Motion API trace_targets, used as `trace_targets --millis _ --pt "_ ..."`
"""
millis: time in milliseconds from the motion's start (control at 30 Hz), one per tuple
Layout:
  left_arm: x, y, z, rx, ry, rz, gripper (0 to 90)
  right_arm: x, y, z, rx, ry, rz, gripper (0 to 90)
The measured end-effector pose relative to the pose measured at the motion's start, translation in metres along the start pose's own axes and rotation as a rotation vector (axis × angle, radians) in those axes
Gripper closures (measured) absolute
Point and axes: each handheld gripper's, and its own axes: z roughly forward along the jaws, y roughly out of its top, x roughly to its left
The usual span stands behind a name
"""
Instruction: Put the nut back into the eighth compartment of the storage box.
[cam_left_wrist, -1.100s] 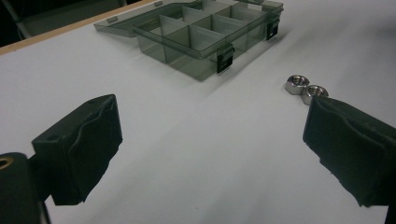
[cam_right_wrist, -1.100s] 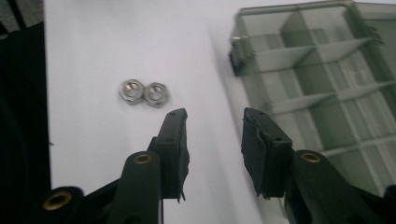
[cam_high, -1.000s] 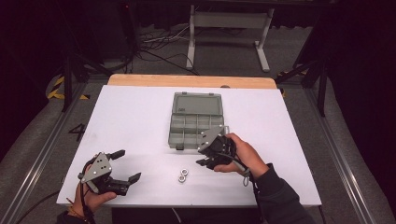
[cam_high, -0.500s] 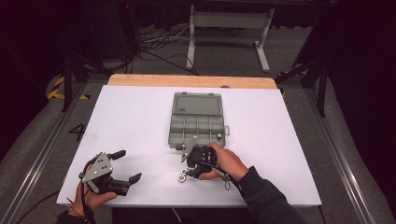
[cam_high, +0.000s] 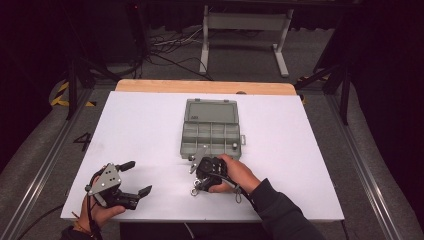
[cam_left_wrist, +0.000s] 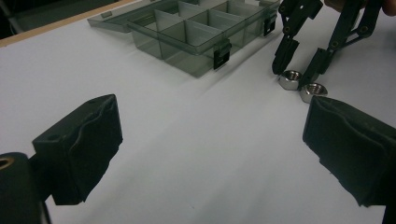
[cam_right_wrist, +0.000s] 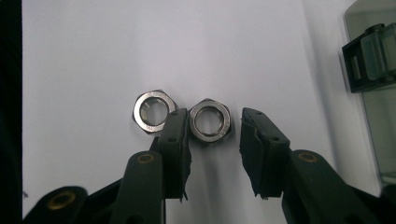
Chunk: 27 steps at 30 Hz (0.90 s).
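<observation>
While the right claw (cam_right_wrist: 214, 128) is straddling one steel hex nut (cam_right_wrist: 210, 120), jaws just closing but w/ a gap on one side, pads aren't pinching yet; nut's lying flat on the white tabletop (cam_right_wrist: 93, 56), touching its twin (cam_right_wrist: 152, 111), near the clear compartment box (cam_high: 211, 132). Next, prob.: squeezing square on flats, lifting. Left claw (cam_high: 133, 178) is sitting open, empty.

Shiny silver nuts (cam_right_wrist: 209, 120), black grippers (cam_right_wrist: 214, 140), smoky grey see-through box (cam_high: 210, 131), plain white table (cam_high: 145, 125).
</observation>
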Motion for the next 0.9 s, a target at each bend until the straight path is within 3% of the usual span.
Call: trace_targets --millis 200,500,667,900 --pt "-0.001 0.0 0.0 0.0 0.001 0.002 5.4 0.002 0.002 0.001 -0.001 0.003 0.007 70.1" --pt "0.0 0.0 0.0 -0.002 -0.001 0.001 5.4 0.002 0.001 0.0 -0.001 0.009 0.012 70.5" --pt "0.0 0.0 0.0 -0.003 -0.002 0.001 5.4 0.001 -0.001 -0.006 0.003 0.002 -0.003 70.5" --pt "0.0 0.0 -0.001 -0.006 -0.007 0.0 5.4 -0.005 -0.012 -0.028 -0.041 -0.03 0.012 70.5"
